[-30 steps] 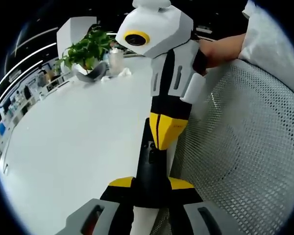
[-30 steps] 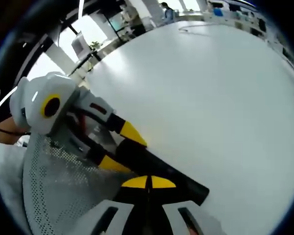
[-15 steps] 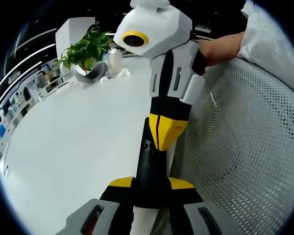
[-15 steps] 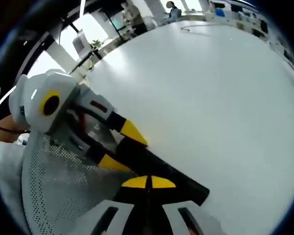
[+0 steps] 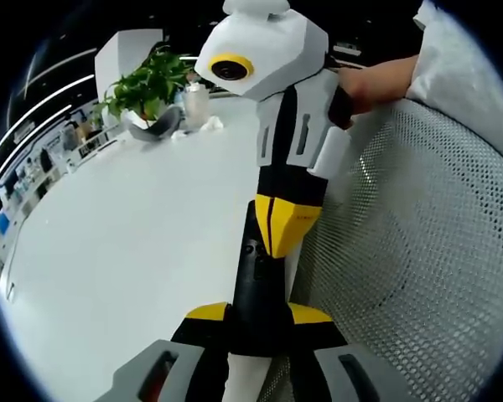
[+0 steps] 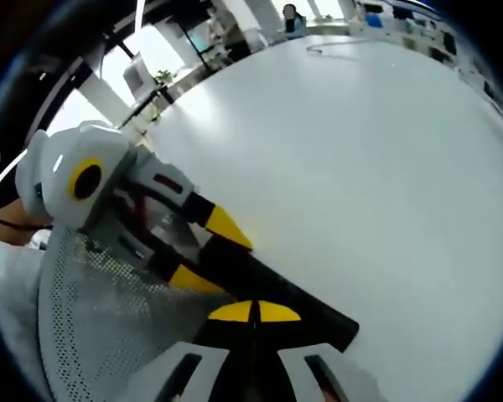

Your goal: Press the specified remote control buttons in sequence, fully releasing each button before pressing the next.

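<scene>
Left gripper view: left gripper (image 5: pixel 258 322) clamps remote control (image 5: pixel 256 289) at white surface (image 5: pixel 126 243) edge | right gripper (image 5: pixel 283 230) clenched, tips pressing remote's top

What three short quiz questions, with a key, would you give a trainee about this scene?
1. True or false: the left gripper clamps the black remote between its jaws.
2. The yellow tips of the right gripper are: A) wide open; B) shut together, at the remote; C) clamped on a cup.
3. Fill in: the potted plant stands on the far part of the white ____.
Key: 1 true; 2 B; 3 table.
</scene>
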`<state>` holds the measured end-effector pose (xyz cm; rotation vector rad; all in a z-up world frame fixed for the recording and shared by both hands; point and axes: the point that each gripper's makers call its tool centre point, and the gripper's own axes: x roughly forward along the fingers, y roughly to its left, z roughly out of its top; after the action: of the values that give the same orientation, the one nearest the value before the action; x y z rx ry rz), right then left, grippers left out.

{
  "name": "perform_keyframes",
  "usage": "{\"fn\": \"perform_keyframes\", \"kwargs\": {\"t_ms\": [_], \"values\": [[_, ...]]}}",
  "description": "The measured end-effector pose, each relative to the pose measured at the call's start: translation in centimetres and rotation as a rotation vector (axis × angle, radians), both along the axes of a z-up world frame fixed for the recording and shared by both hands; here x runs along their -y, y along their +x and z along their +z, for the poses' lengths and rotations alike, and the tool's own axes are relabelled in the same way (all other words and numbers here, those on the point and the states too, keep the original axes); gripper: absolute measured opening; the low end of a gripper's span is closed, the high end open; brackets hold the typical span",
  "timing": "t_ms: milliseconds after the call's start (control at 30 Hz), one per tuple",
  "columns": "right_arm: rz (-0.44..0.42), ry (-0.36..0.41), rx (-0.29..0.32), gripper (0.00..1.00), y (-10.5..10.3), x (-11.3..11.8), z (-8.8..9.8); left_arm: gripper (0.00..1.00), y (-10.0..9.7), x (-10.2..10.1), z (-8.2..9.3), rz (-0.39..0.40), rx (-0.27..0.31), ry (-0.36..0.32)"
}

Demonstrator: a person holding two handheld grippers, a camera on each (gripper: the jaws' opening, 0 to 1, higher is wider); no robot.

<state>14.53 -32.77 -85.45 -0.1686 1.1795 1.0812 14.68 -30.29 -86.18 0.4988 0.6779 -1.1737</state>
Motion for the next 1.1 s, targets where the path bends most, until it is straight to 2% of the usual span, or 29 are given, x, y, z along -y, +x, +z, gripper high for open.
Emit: {"fn": "perform_keyframes", "kwargs": {"t_ms": [700,1100], "values": [[-0.013,0.003,-0.019,0.0,-0.14,0.09,0.13,0.25,-0.17,-0.08,0.04,-0.006,-0.008,0.023],[0.007,-0.006,0.004,0.0,-0.21,0.1,0.11,0.25,-0.12,-0.14,0.0,-0.002,-0.009,0.019]]}}
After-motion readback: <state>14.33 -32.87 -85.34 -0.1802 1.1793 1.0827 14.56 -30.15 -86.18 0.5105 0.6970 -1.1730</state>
